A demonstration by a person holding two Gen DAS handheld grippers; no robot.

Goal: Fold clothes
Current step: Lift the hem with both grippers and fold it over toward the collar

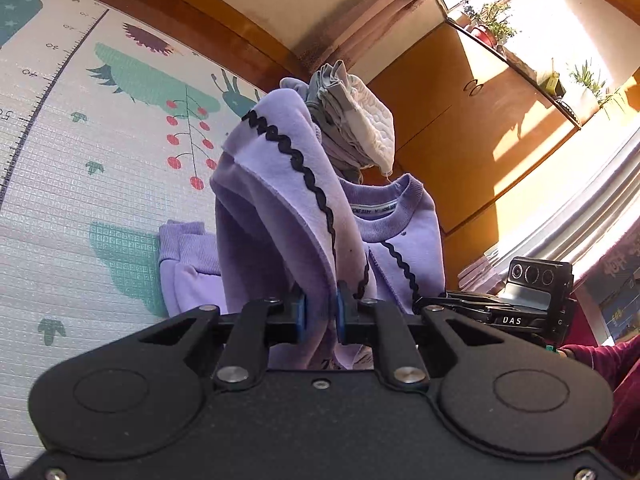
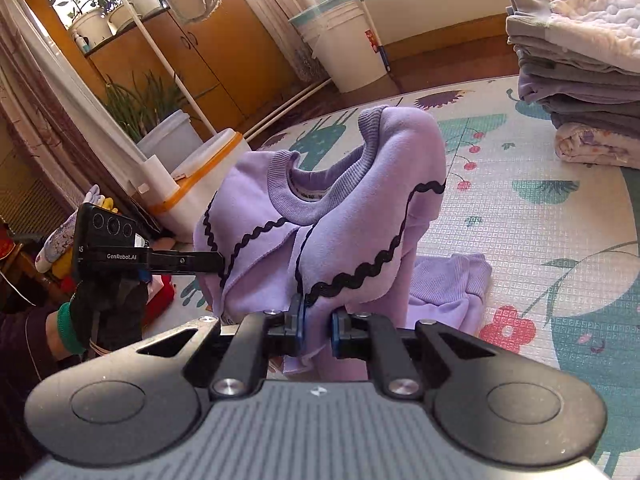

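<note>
A lilac sweatshirt [image 1: 280, 208] with black wavy trim and a ribbed collar hangs lifted above the play mat [image 1: 80, 160]. My left gripper [image 1: 321, 314] is shut on its fabric, which bunches between the blue pads. In the right wrist view the same sweatshirt [image 2: 360, 208] is pinched by my right gripper [image 2: 316, 326], also shut on it. The other handheld gripper [image 2: 160, 258] reaches in from the left and touches the sweatshirt's side. One ribbed cuff [image 2: 452, 284] trails on the mat. A stack of folded clothes [image 2: 580, 80] sits at the far right of the mat.
White buckets [image 2: 344, 44] and an orange-rimmed tub [image 2: 200, 184] stand beyond the mat's edge near wooden cabinets [image 2: 208, 64]. Potted plants [image 1: 492, 26] line a sunny sill. A gloved hand [image 2: 104, 312] holds the other gripper. The patterned mat [image 2: 540, 240] lies open to the right.
</note>
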